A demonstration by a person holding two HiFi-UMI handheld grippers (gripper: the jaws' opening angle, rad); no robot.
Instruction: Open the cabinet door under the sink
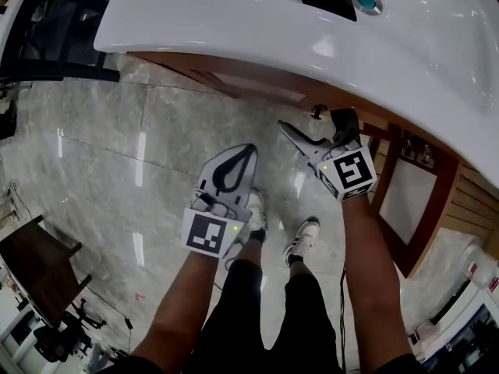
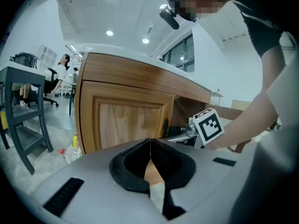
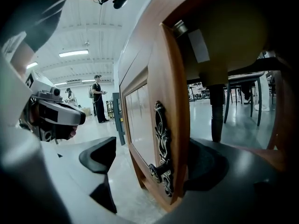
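The wooden cabinet door (image 3: 140,120) under the white sink (image 1: 257,14) shows its free edge between my right gripper's (image 3: 154,150) jaws. They stand wide open, one finger (image 3: 100,155) on the outer side, the other inside, and neither pad presses the wood. A dark knob (image 3: 156,171) on an ornate metal plate sits just above the jaws. In the left gripper view the same door (image 2: 124,120) looks near flush with the cabinet front. My left gripper (image 1: 248,150) hangs shut and empty over the floor, short of the cabinet.
To the right a second framed door (image 1: 409,201) stands swung open. Inside the cabinet I see the basin's underside (image 3: 219,36) and a drain pipe (image 3: 215,111). A dark stool (image 2: 23,115) and a plastic bottle (image 2: 72,150) stand left of the cabinet. Grey marble floor (image 1: 117,154) lies below.
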